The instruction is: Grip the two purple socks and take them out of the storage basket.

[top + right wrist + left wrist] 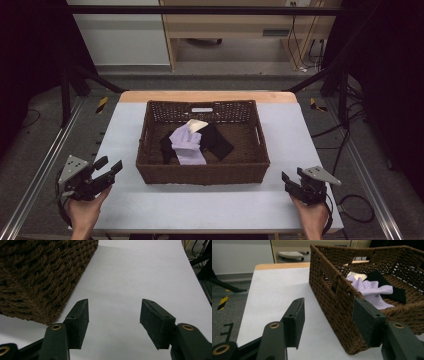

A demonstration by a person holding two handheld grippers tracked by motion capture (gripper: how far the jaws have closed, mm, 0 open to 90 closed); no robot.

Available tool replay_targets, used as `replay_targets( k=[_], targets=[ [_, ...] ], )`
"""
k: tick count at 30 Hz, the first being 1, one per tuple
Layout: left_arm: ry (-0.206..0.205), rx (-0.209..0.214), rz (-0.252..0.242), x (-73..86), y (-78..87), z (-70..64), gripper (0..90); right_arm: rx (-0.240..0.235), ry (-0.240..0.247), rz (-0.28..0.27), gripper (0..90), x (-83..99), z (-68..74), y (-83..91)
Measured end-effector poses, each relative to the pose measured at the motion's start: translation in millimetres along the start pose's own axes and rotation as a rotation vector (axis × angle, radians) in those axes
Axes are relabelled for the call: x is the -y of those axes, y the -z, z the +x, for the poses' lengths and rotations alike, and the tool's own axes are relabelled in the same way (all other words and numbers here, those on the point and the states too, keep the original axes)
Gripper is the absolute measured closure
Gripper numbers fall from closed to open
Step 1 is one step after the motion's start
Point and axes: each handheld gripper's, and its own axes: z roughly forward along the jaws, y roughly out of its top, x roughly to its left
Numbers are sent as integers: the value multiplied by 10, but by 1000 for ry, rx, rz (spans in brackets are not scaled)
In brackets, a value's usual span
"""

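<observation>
Desk (215,205) first, pale and broad, with the brown woven basket (202,175) set mid-way across it; inside lies a heap of cloths — a lilac cloth (186,145) on top, a black cloth (216,140) under it, a cream cloth (196,125) at the back. Left tongs (111,168) and right tongs (286,178) sit released, empty, flanking the basket's near corners. I'd say nothing is begun: next comes a reach over the rim for the lilac piece. The left gripper view looks into the basket at the cloths (372,290) — the right gripper view gets just outer weave (37,277).
</observation>
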Motion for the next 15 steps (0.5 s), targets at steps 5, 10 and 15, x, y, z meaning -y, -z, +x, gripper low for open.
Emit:
replay_targets(
  k=[5, 10, 15],
  targets=[
    [-8, 14, -22, -149, -1, -37, 418, 0, -6, -2, 392, -7, -5, -3],
    [-9, 36, -34, -288, -44, -100, 410, 4, -7, 1, 384, -9, -12, -21],
    [-35, 62, -47, -451, -112, -220, 404, 4, -7, 0, 378, -12, -11, -21]
  ],
)
